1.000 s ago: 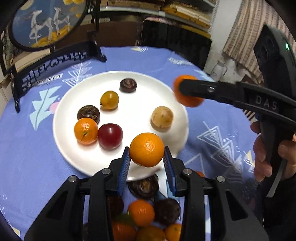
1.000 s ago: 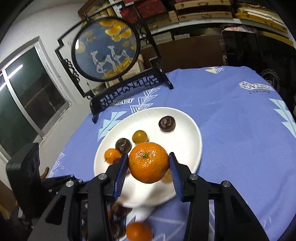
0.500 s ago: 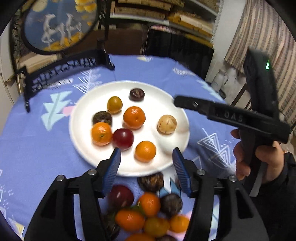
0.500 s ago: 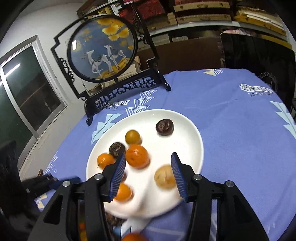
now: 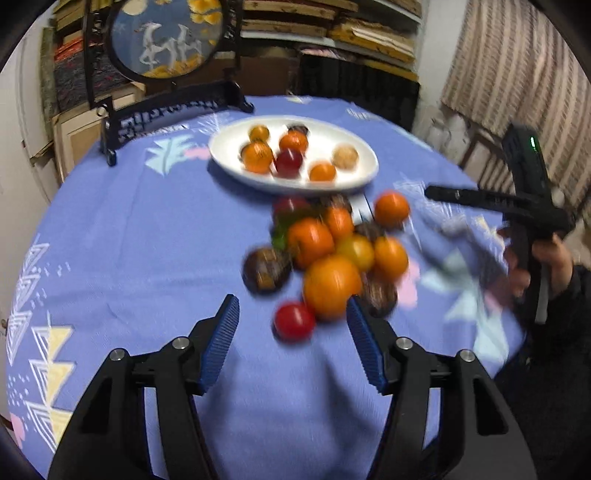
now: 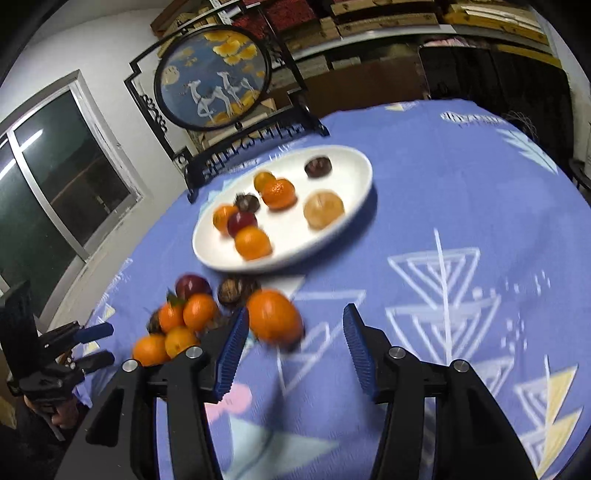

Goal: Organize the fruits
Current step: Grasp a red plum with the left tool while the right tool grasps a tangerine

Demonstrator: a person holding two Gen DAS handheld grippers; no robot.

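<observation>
In the left wrist view, the left gripper (image 5: 291,339) is seen with jaws spread and nothing held; a blurred pile of fruits (image 5: 332,254) lies at 12 o'clock, the white plate (image 5: 365,162) beyond. In the right wrist view, the right gripper (image 6: 291,347) is likewise spread, an orange (image 6: 275,317) lying loose at 11 o'clock.

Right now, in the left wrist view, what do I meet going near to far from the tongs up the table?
Left tongs → small red fruit → big orange → loose fruit pile → white plate → framed camel screen.
</observation>
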